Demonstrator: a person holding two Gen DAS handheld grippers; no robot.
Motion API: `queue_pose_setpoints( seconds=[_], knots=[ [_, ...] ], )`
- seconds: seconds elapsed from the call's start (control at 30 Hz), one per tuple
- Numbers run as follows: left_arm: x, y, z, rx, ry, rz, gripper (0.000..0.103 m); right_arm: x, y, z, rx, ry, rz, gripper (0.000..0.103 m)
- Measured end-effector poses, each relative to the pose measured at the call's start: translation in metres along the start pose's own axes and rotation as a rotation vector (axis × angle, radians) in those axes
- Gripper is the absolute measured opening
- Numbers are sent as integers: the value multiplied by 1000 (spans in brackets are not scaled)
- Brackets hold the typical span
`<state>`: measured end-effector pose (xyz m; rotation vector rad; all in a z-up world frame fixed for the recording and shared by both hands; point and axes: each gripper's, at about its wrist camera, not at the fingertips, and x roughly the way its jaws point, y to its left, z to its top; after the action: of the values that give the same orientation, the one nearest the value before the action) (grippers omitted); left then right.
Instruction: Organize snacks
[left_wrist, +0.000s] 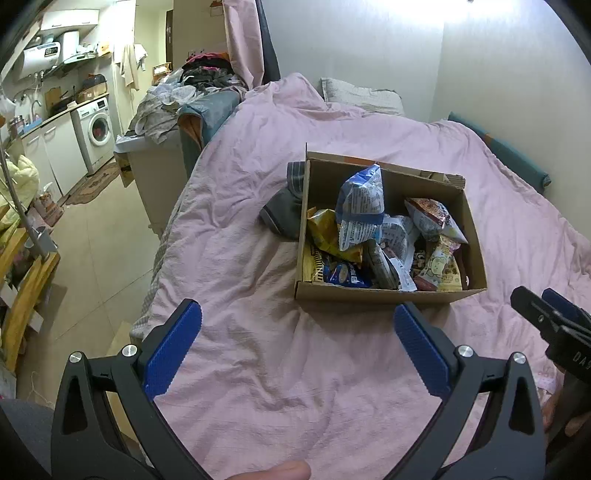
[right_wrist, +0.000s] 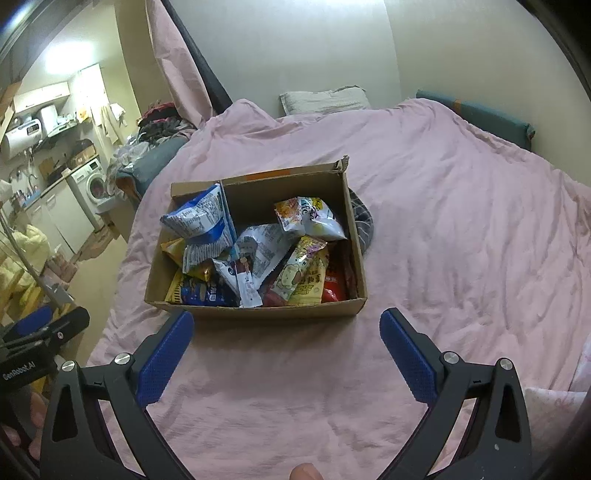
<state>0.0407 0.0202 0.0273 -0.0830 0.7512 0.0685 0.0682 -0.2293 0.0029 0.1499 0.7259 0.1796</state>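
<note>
Both tongs spread, empty: left tongs (left_wrist: 297, 334), right tongs (right_wrist: 286, 338) | cardboard box (right_wrist: 258, 308) of snack packets (right_wrist: 306, 269) on bed (right_wrist: 461, 240), just ahead | neither hand clearly nearer

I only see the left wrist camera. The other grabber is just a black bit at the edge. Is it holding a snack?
Observer: No. The right gripper is open, with only the pink bedcover between its fingers.
Operator: Where is it pointing?
Observer: Straight at the cardboard box, towards its near wall.
Operator: What's in the corner past the yellow packet?
Observer: A red packet lies beside the yellow packet, near the box's right wall.
</note>
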Motion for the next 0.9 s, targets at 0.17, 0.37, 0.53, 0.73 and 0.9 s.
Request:
queue_pose_setpoints(
  seconds=[0.17, 0.37, 0.53, 0.73, 0.9],
  knots=[
    [0, -1, 0, 0, -1, 1, 103, 1, 2, -1, -10, 5, -7, 103],
    [0, -1, 0, 1, -1, 1, 103, 2, 2, -1, -10, 7, -9, 103],
    [0, 0, 0, -1, -1, -1, 103, 2, 2, -1, -11, 7, -11, 103],
    [0, -1, 0, 0, 1, 2, 103, 3, 0, -2, -4, 10, -17, 103],
    [1, 0, -2, 0, 1, 7, 103, 2, -2, -3, -3, 8, -18, 103]
  ],
)
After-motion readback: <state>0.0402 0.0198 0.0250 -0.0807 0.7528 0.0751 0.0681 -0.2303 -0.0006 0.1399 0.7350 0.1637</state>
